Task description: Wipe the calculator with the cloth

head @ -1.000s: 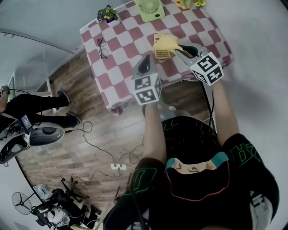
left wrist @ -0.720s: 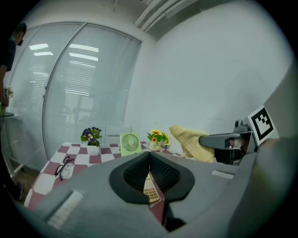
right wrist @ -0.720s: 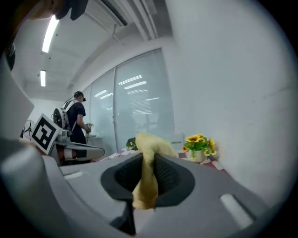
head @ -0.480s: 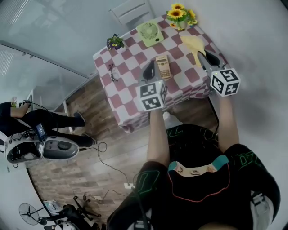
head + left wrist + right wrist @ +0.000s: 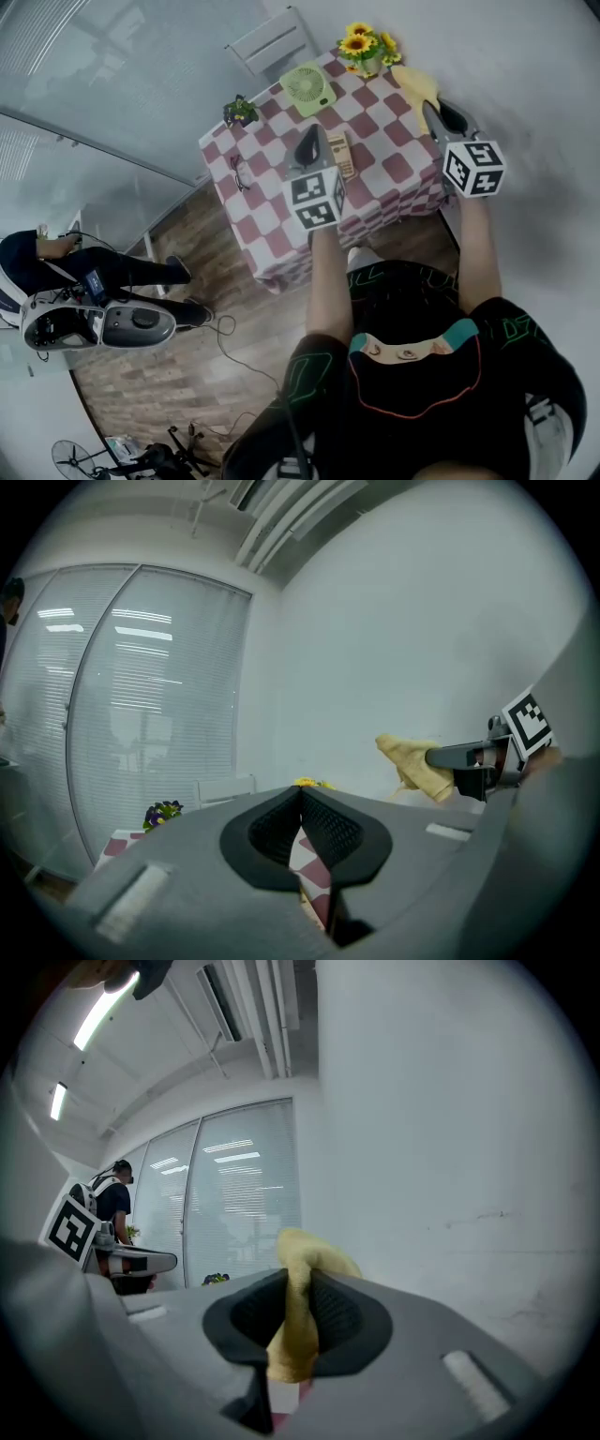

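Your right gripper (image 5: 298,1305) is clamped shut on the cloth (image 5: 314,1255). A thick yellow fold is squeezed between the black ribbed pads and bulges out past the tips, so the grip looks solid. From the head view, that bunch hangs over the far right corner of the table (image 5: 398,169), close to the sunflowers (image 5: 361,42).

Your left gripper (image 5: 300,803) has its jaws pressed together with nothing in them. It's held up in the air, pointing at the wall more than the tabletop.

The calculator (image 5: 340,153) is lying flat on the checked tablecloth, just beside the left gripper's tip in the head view and well apart from the cloth. So I'd say you're between strokes: cloth in hand, not touching the calculator right now.

For the next move, bring the right gripper back in and down so the loose end lands on the keys, then drag it along the long side.

The cloth looks soft and floppy, so it should drape over the buttons fine. The calculator is a slim, tan, hard-looking slab, and on a fabric table cover it may skate around. Pinning one end with the left gripper probably helps. The green fan (image 5: 307,89) sits further back, out of the way.
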`<state>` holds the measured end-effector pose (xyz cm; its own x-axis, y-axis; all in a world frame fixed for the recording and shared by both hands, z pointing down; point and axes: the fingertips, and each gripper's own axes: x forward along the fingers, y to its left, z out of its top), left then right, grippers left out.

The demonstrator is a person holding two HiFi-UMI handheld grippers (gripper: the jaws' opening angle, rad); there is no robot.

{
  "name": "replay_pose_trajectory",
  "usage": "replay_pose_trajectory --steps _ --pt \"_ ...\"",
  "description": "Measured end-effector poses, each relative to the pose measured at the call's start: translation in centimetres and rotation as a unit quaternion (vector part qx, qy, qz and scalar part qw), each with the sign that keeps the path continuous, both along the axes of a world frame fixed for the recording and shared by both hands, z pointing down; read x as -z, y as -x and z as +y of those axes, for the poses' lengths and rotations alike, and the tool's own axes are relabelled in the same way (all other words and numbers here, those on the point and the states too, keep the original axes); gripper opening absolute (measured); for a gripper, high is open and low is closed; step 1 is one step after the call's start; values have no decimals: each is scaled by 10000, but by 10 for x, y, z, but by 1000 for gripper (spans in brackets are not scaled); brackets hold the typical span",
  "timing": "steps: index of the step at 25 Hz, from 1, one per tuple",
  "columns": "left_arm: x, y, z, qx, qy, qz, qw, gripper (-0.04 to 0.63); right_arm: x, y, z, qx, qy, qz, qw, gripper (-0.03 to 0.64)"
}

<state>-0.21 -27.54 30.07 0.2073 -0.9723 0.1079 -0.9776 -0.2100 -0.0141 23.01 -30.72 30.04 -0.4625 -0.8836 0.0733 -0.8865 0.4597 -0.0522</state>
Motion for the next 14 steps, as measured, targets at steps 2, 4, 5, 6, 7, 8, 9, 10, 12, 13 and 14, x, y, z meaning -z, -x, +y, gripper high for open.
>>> replay_pose_trajectory --steps 2,4,5,6,7,8,9,10,12,13,14 --pt "4 1 -2 17 -60 -66 10000 9 3 0 -1 -23 -45 13 10000 66" --pt "5 1 -4 1 -70 -71 10000 9 4 -1 -3 -41 -86 8 10000 66" --pt "6 0 -4 -14 -63 -65 10000 9 6 -1 -4 -51 -108 1 9999 66" --pt "7 -1 -4 -26 -63 -67 10000 9 7 -2 -5 -65 -131 -1 9999 66" --pt "7 -2 -4 -37 -66 -71 9999 11 9 -3 -5 -83 -155 1 9998 66" --pt "8 -3 -4 -46 -71 -74 9999 9 11 -4 -4 -103 -181 5 9998 66" --pt "9 -3 -3 -52 -76 -76 9999 9 13 -5 -4 -123 -207 9 9997 66" --pt "9 -3 -3 -52 -82 -80 9999 11 14 -5 -3 -138 -233 14 9996 66" --pt "10 0 -2 -35 -100 -107 9999 11 16 -5 -3 -158 -280 25 9995 66" --pt "10 1 -2 -21 -114 -130 9998 11 17 -4 -2 -166 -301 30 9994 66" --pt "9 3 -2 -7 -130 -156 9998 9 18 -4 -2 -173 -321 35 9993 66"
